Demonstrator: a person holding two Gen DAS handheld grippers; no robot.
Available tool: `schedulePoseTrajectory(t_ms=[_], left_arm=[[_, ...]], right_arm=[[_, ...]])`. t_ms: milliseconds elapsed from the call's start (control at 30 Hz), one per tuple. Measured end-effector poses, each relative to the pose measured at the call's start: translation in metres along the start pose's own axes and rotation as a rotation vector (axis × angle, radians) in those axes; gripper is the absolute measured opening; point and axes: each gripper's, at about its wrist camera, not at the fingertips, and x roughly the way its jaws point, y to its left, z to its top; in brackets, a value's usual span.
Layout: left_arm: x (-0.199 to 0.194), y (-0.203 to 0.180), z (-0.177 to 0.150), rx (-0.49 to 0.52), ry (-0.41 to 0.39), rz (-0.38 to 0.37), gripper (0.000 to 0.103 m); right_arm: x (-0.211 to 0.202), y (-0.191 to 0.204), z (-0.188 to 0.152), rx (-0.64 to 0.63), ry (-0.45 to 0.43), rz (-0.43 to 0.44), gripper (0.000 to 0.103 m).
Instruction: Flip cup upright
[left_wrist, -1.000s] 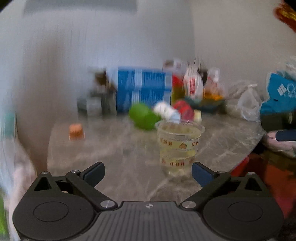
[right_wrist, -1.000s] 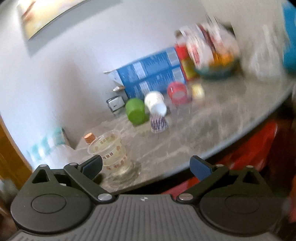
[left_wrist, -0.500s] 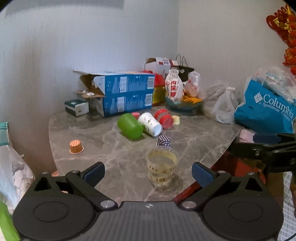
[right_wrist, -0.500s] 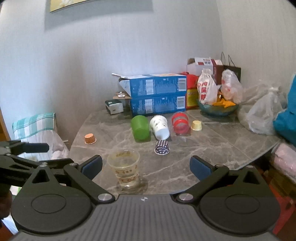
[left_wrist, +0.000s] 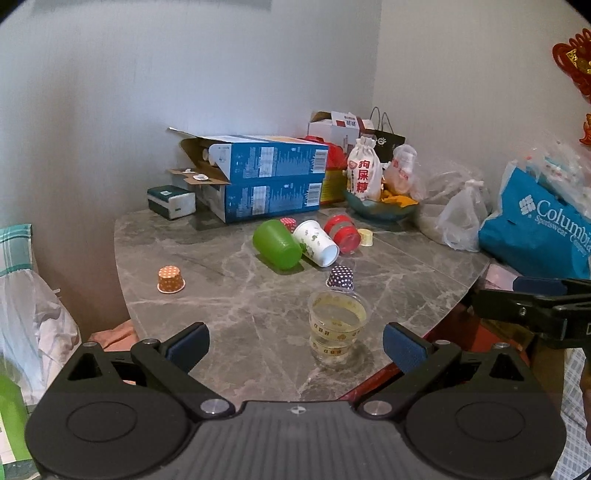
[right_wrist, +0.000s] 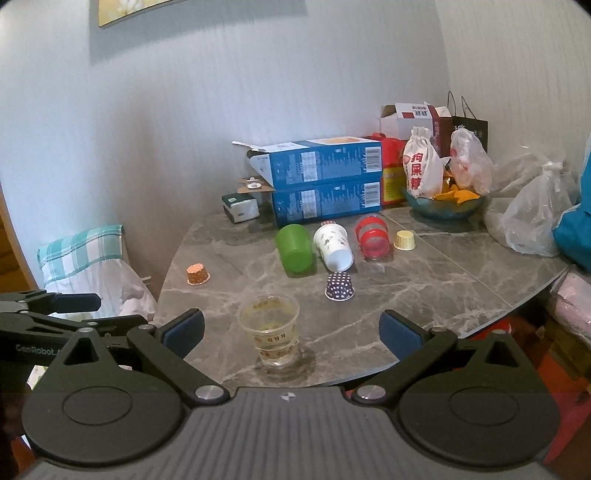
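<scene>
Clear plastic cup (left_wrist: 338, 325) stands upright at the near edge of the marble table (left_wrist: 229, 314), mouth up, printed bands round its wall, a little yellowish liquid at the bottom by the look of it. Judging by that, this flip reads as done.

Both grippers hang off the near edge, empty. Left gripper (left_wrist: 295, 345) is spread wide, cup just ahead and right of centre, no contact. Right gripper (right_wrist: 291, 326) is equally wide, cup ahead and left of centre, also apart from it.

Candidates if more flips are wanted, all mid-table and lying on their sides:
- green cup (right_wrist: 294, 248), base toward the cameras
- white paper cup (right_wrist: 333, 246), mouth toward the cameras, touching or just beside the green one, can't tell which
- red cup (right_wrist: 371, 236), to the right of those

Small baking cases sit upside down: navy dotted one (right_wrist: 340, 287) between clear cup and white cup, orange one (right_wrist: 197, 274) well off to the left, yellow one (right_wrist: 403, 240) beside the red cup.

Next move, my call: reach past the clear cup without clipping it, take a toppled cup across its wall, rotate to vertical. Thin-walled cups, so light squeeze.
</scene>
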Motion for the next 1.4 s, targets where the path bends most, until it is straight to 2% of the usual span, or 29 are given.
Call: schedulePoseTrajectory(t_ms=[1400], left_arm=[[-0.0009, -0.0090, -0.0048, 0.010, 0.015, 0.010, 0.101]], right_arm=[[-0.0090, -0.0010, -0.0072, 0.010, -0.013, 0.000, 0.102]])
